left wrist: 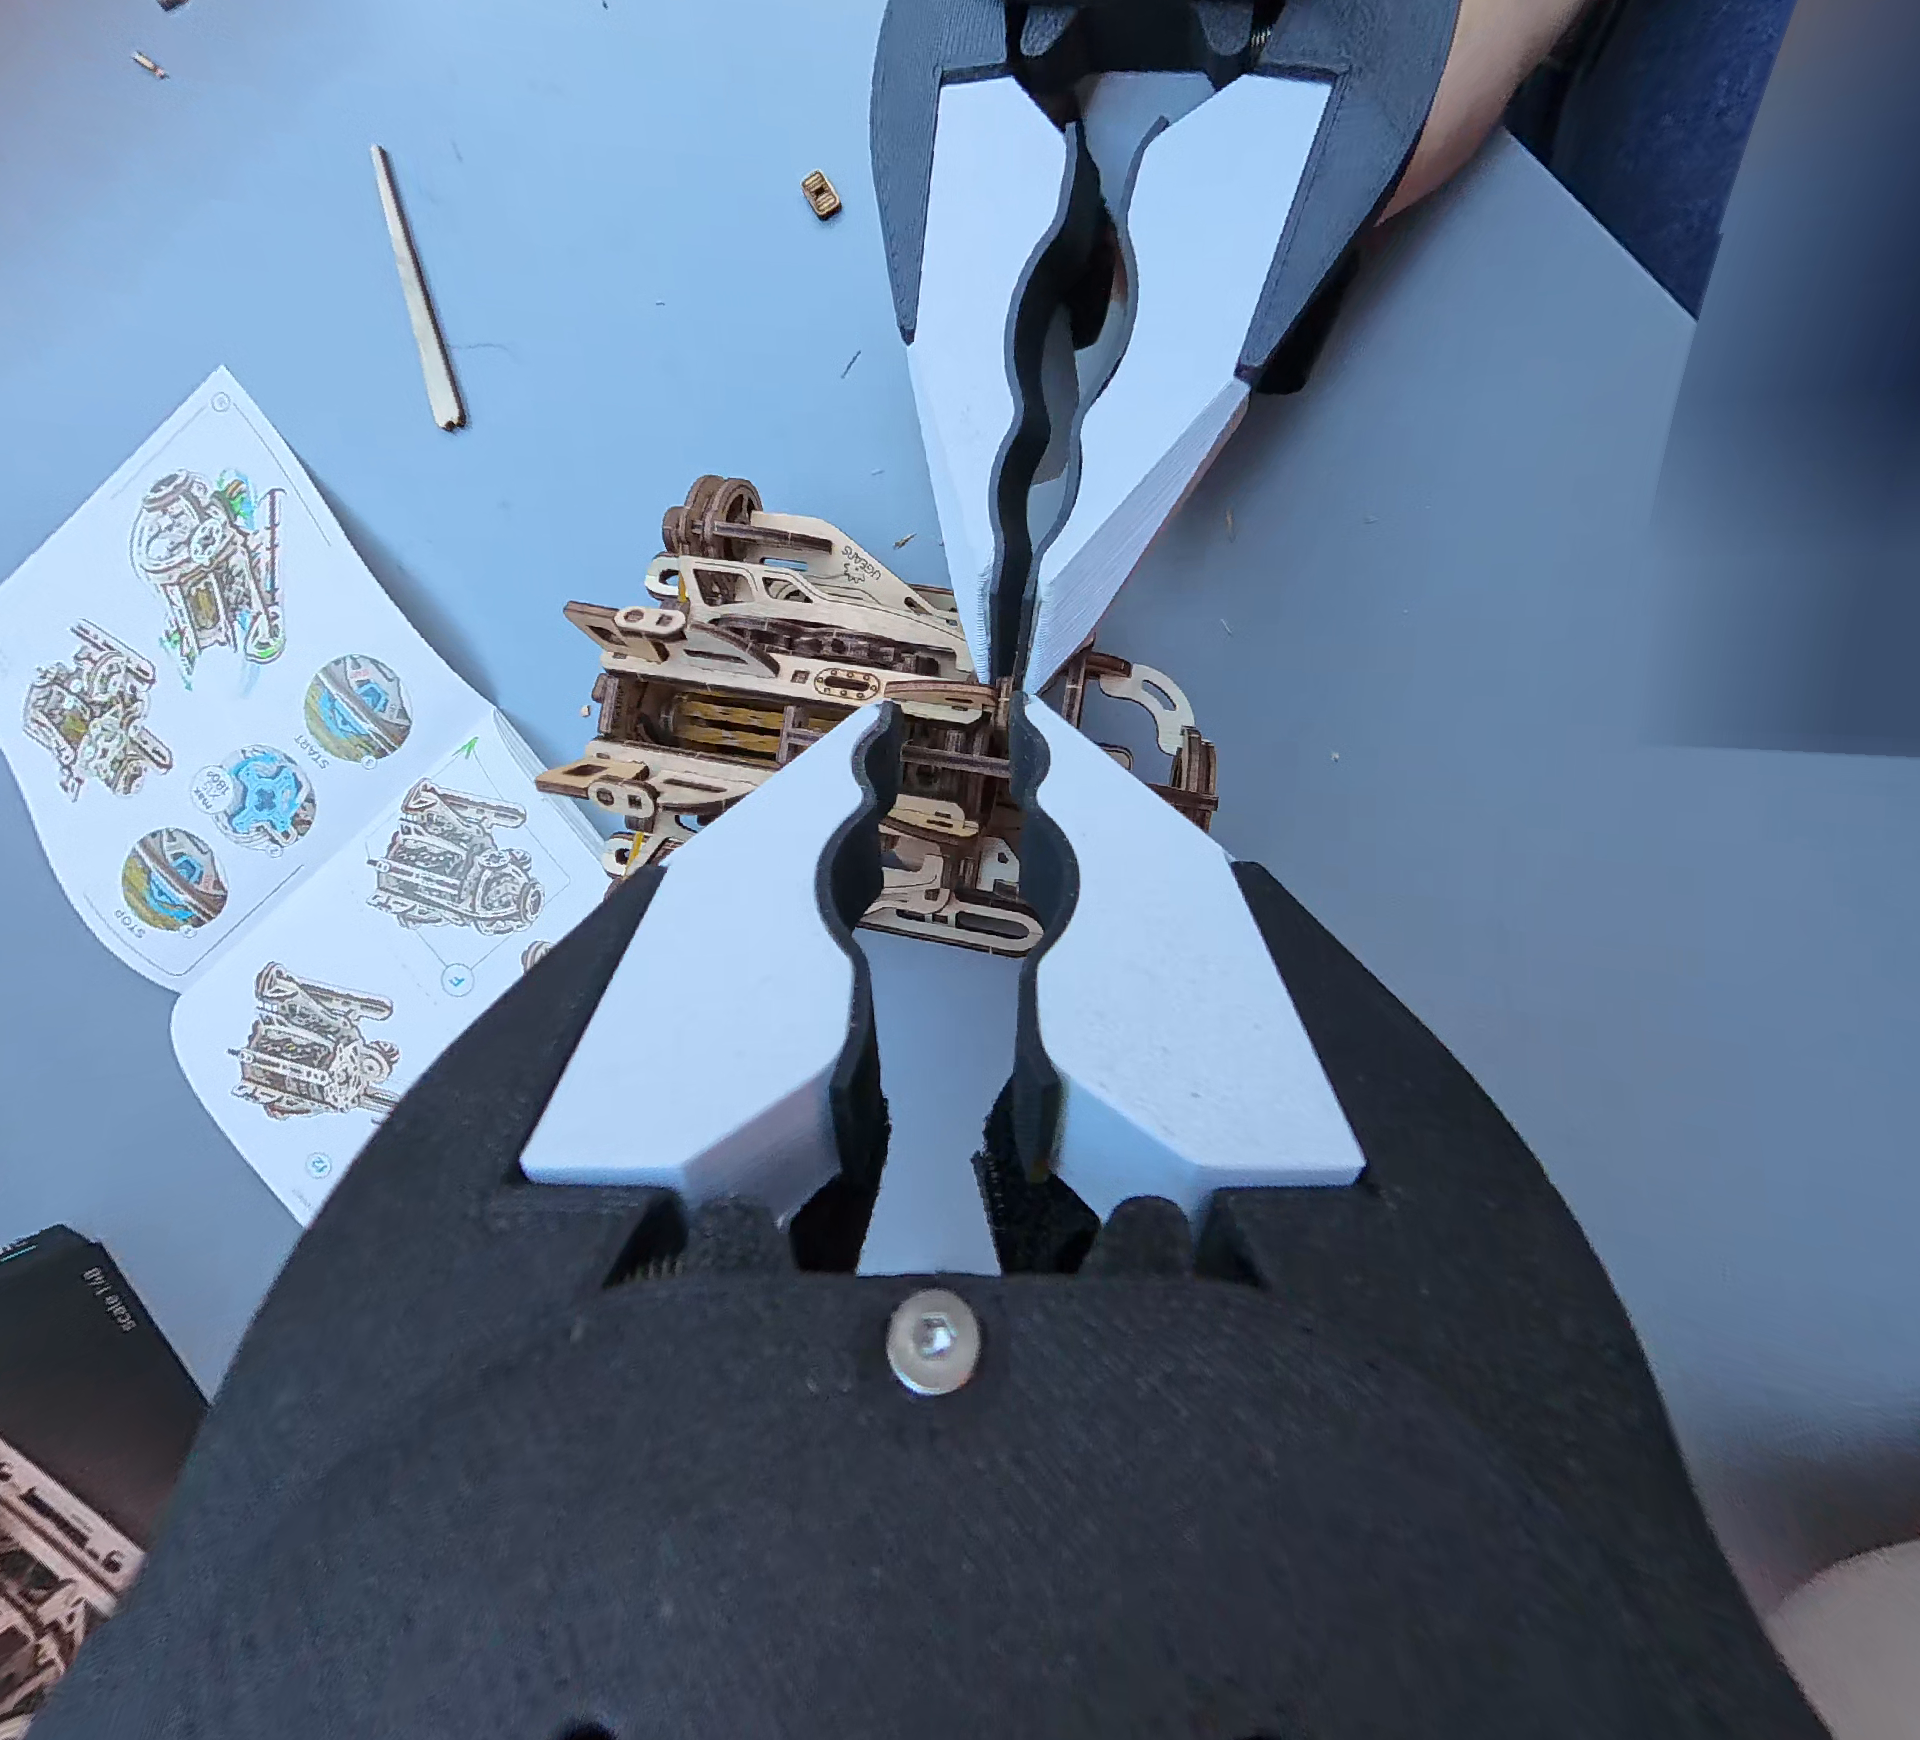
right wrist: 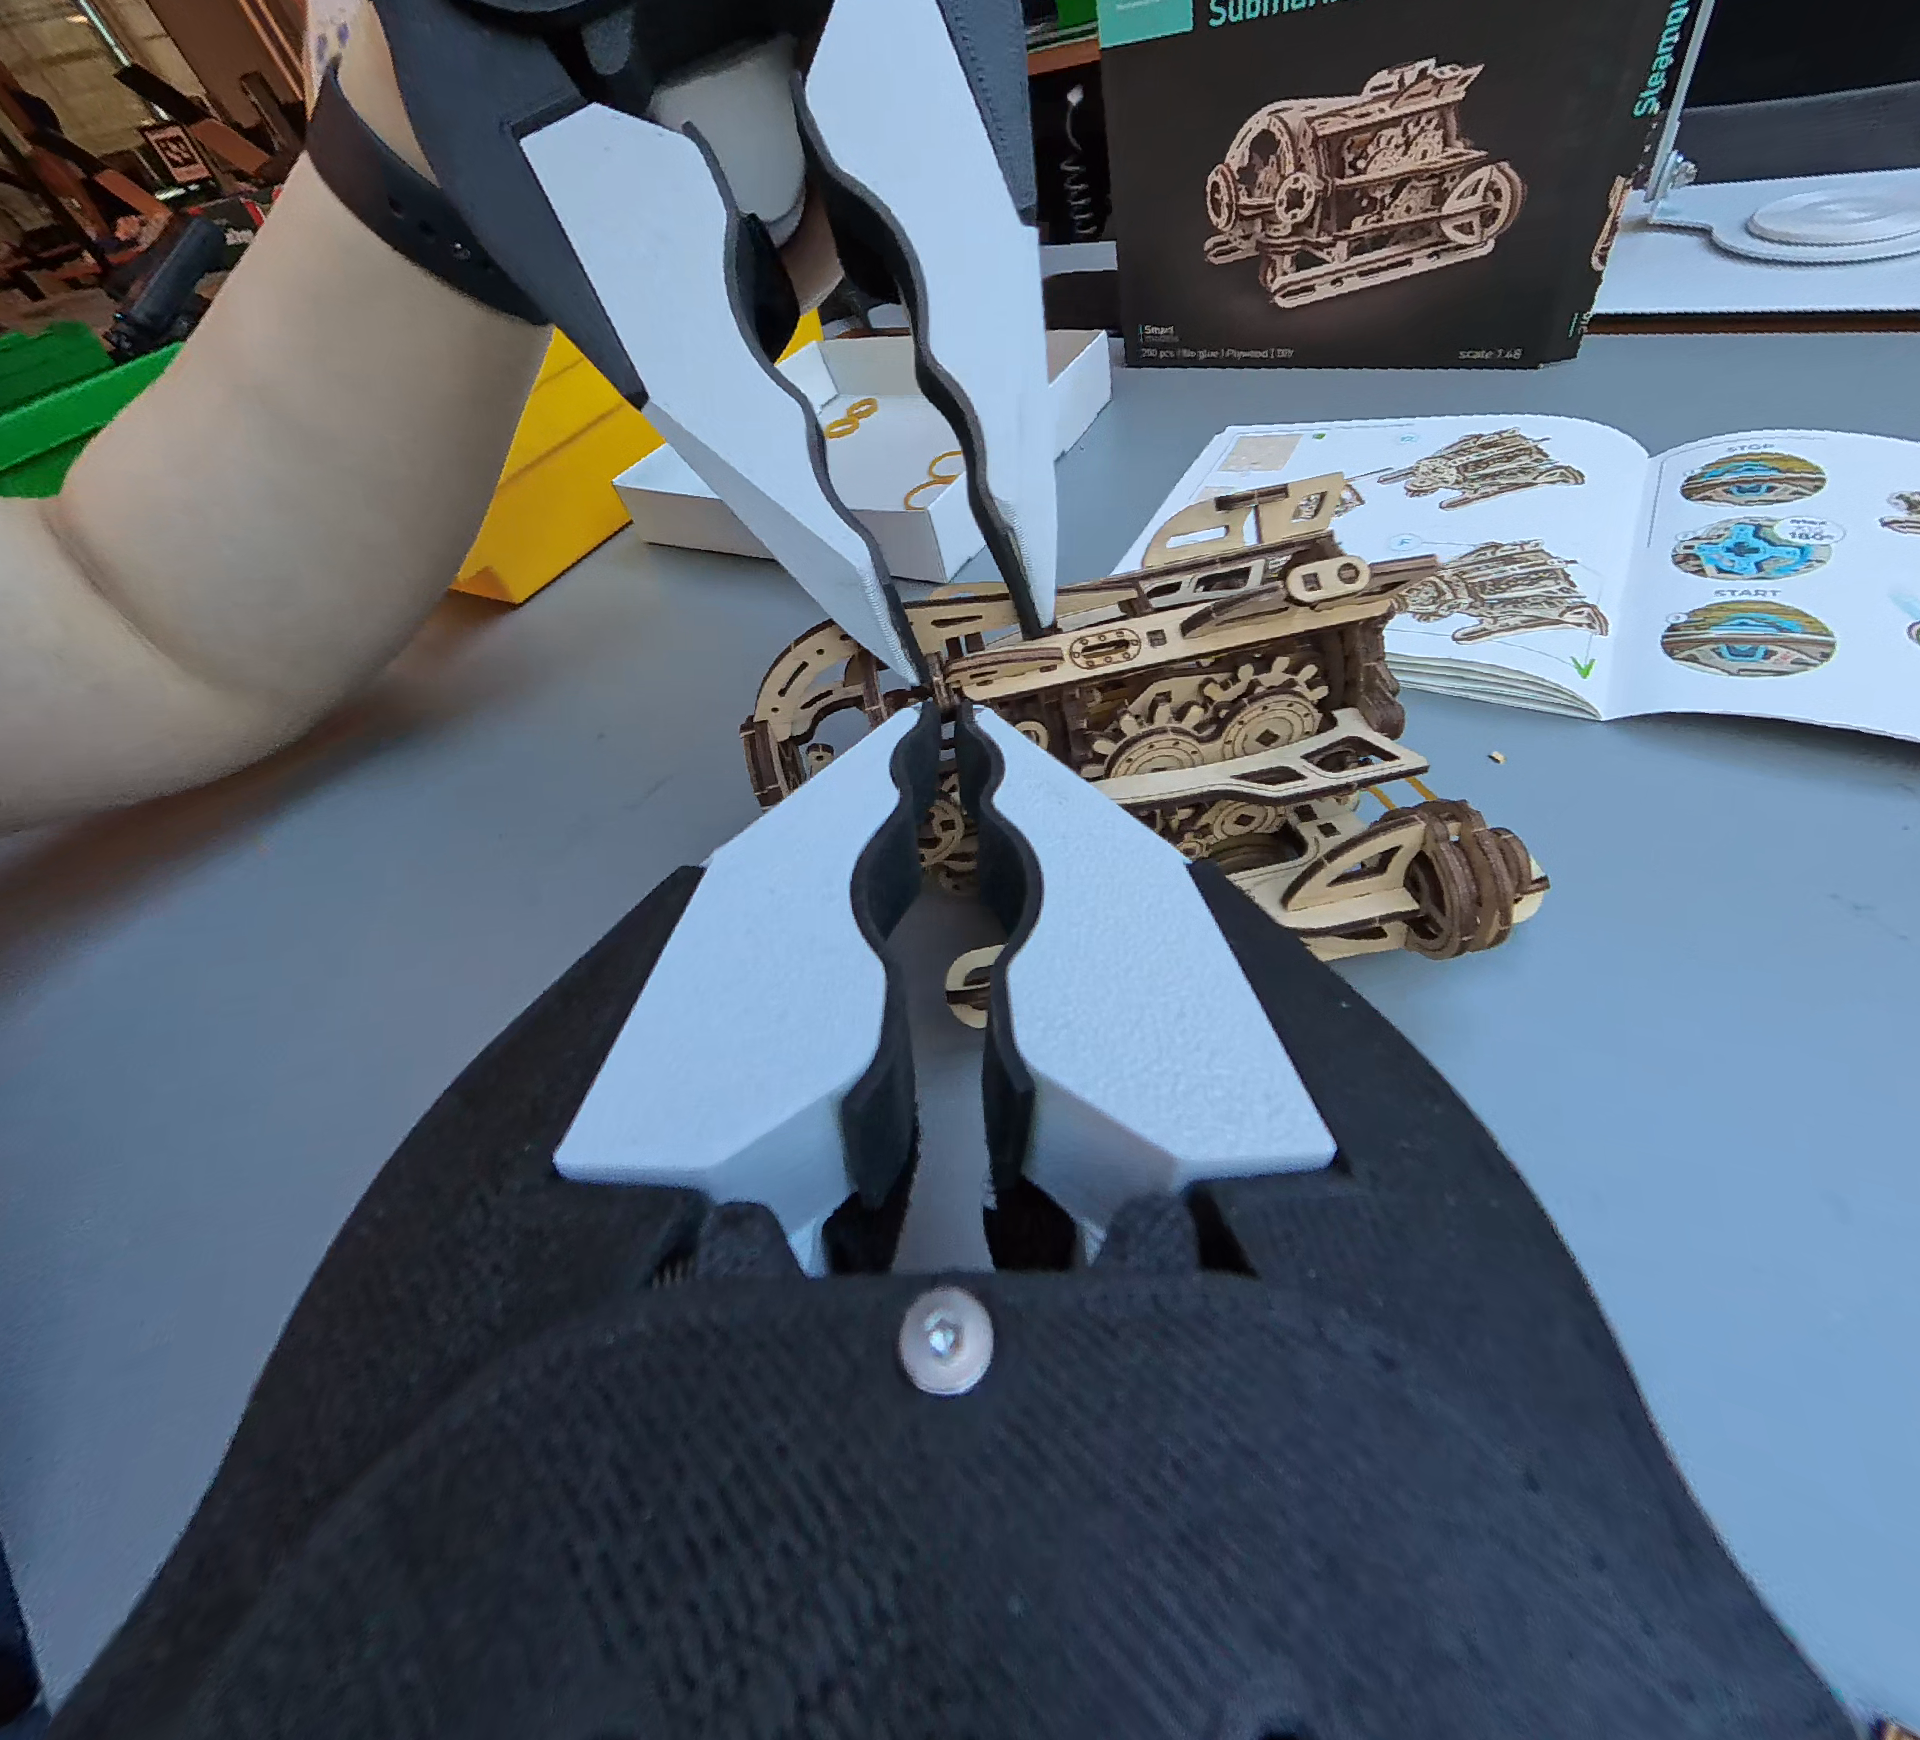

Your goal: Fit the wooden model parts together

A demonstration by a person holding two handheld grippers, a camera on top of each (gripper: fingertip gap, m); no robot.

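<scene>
Grey desk (right wrist: 1558,1171), left to right: yellow bin (right wrist: 561,485), white tray (right wrist: 1070,381), wooden model (right wrist: 1195,734), open instruction booklet (right wrist: 1683,568), dark box (right wrist: 1382,101) at 1 o'clock. At centre, left hand-held gripper (left wrist: 951,719) slightly parted astride the model's top edge. From 12 o'clock, right hand-held gripper (right wrist: 940,724) nearly closed, pinching that edge.

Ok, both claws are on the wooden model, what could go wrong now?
The right claw pinches a thin edge of the wooden model; that fretwork could snap. The left claw sits tip to tip with it; they might collide. The model only rests on the table, so a push may slide it.
</scene>
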